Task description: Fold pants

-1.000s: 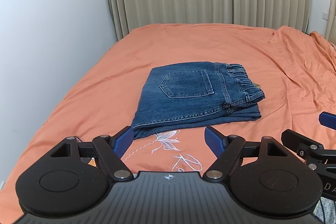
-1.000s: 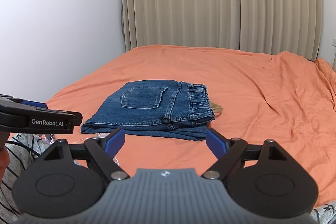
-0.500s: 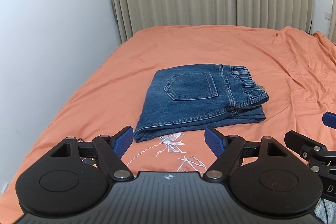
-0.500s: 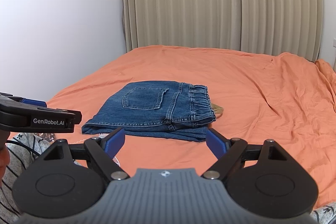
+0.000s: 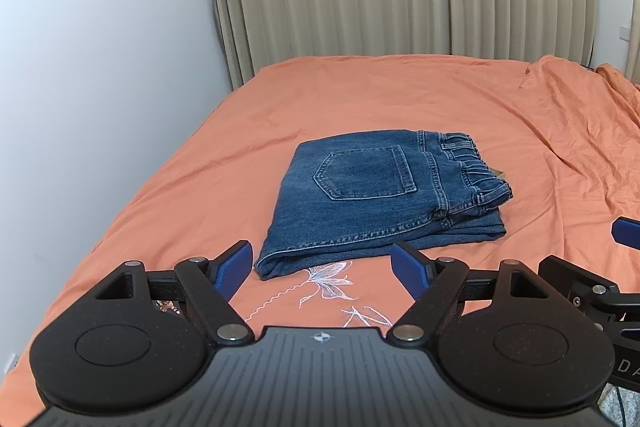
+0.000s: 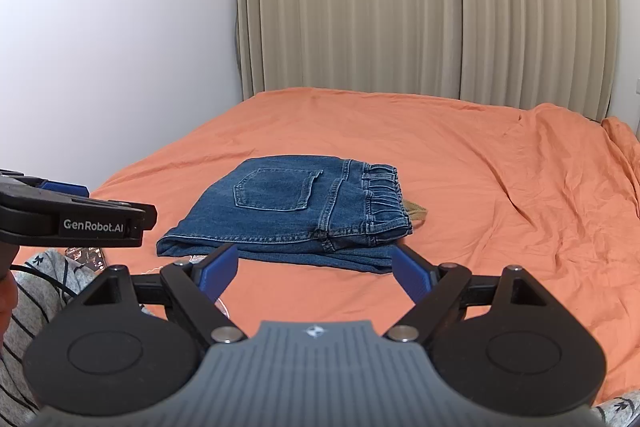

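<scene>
The pants (image 5: 384,199) lie folded in a neat flat stack on the bed (image 5: 400,95), nearer its front edge than its far edge, with the back pocket on top and the waistband to the right. Both grippers have pulled back a little from the pants in the last second. The left gripper (image 5: 322,267) and the right gripper (image 6: 314,267) hang over the front edge, fingers wide apart and holding nothing. The folding looks done.

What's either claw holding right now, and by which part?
Nothing. Left claw and right claw are both open and empty, short of the folded jeans lying on the orange bedsheet.
</scene>
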A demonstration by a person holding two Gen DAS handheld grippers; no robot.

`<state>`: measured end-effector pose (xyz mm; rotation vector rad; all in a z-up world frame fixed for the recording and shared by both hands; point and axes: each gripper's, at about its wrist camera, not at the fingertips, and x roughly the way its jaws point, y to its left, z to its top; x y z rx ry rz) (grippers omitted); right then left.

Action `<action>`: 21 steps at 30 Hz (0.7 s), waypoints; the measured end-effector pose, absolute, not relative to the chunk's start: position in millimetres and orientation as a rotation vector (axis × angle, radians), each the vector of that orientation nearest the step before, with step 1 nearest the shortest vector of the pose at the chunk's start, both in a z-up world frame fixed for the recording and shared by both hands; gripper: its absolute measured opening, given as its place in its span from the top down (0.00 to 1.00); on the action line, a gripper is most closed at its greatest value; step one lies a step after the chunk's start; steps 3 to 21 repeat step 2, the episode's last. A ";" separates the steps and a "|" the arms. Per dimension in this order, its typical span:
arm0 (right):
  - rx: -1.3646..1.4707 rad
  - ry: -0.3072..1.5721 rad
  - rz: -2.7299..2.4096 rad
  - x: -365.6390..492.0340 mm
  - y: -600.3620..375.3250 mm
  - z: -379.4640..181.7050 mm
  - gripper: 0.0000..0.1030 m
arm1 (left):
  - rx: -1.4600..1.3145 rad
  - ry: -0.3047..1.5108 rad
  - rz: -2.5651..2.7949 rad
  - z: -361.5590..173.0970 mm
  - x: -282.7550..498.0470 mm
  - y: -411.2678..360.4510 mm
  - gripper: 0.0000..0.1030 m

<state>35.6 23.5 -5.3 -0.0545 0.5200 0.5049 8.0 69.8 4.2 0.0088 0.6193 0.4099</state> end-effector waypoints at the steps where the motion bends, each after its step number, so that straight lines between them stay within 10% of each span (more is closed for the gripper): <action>1: -0.054 0.520 0.506 36.0 23.3 -5.2 0.22 | 0.009 0.617 0.411 4.5 7.8 69.7 0.09; 21: -0.054 0.521 0.507 36.0 23.4 -5.2 0.22 | 0.009 0.617 0.411 4.7 8.4 70.3 0.09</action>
